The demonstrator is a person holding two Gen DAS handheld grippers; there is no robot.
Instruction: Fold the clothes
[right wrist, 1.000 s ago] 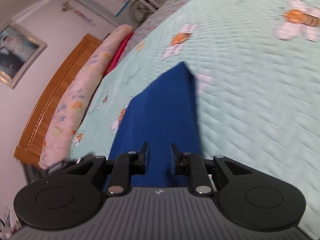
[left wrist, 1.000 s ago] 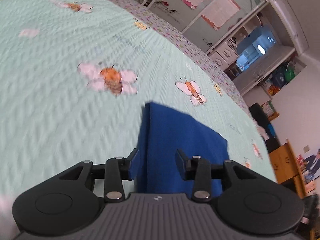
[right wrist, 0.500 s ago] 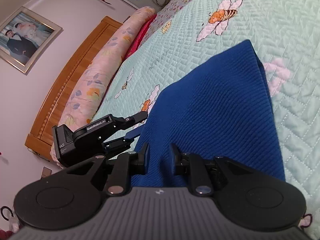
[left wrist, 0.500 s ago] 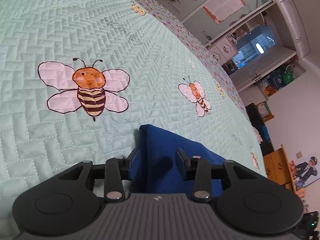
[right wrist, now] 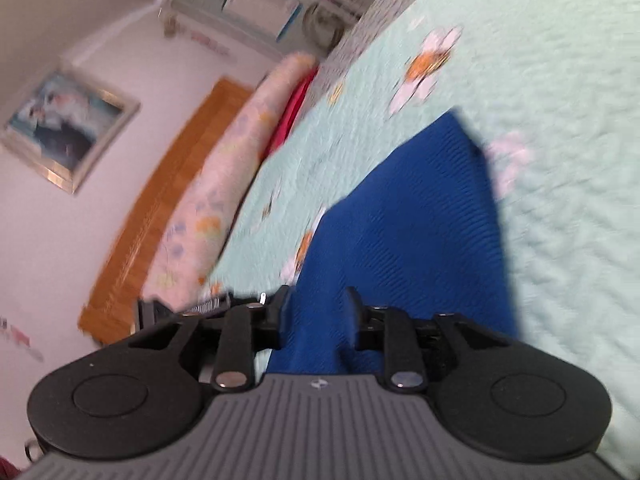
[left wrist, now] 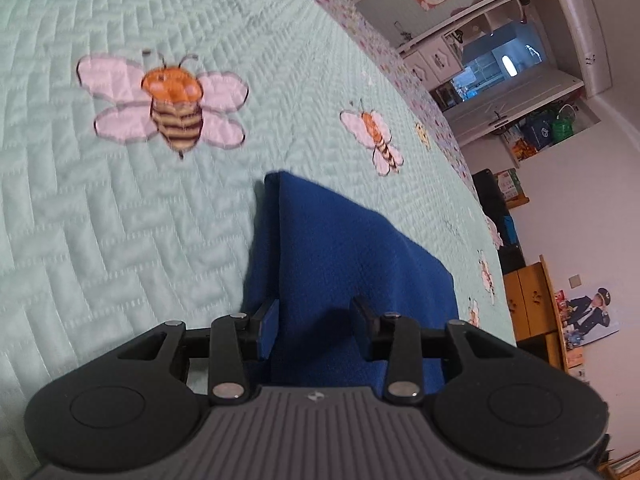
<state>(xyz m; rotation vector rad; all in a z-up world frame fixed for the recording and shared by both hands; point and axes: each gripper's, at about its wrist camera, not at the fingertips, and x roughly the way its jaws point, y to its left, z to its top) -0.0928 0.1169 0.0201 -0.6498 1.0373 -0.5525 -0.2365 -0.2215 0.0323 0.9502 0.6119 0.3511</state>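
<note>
Since a moment ago the right tool [right wrist: 314, 314] has swung away from the left one: the other black device that sat just off its left finger is now only a sliver at that finger's base, and the whole right view is smeared with motion. The left tool [left wrist: 314, 320] has dipped closer over the bed, so the big bee print [left wrist: 170, 110] ahead of it looms larger.

The blue garment [left wrist: 344, 264] lies folded on the mint quilt [left wrist: 100, 240], running straight ahead from between the left tool's fingers, its far corner just short of the bee. The left tool's jaws are closing, with cloth between them, but the pads stand clear of it.

In the right view the blue garment [right wrist: 412, 220] likewise stretches forward from between the fingers. The right tool's jaws are opening, with cloth between them and gaps showing at both pads. A long floral pillow [right wrist: 224, 200] and wooden headboard [right wrist: 160, 200] lie off to its left.
</note>
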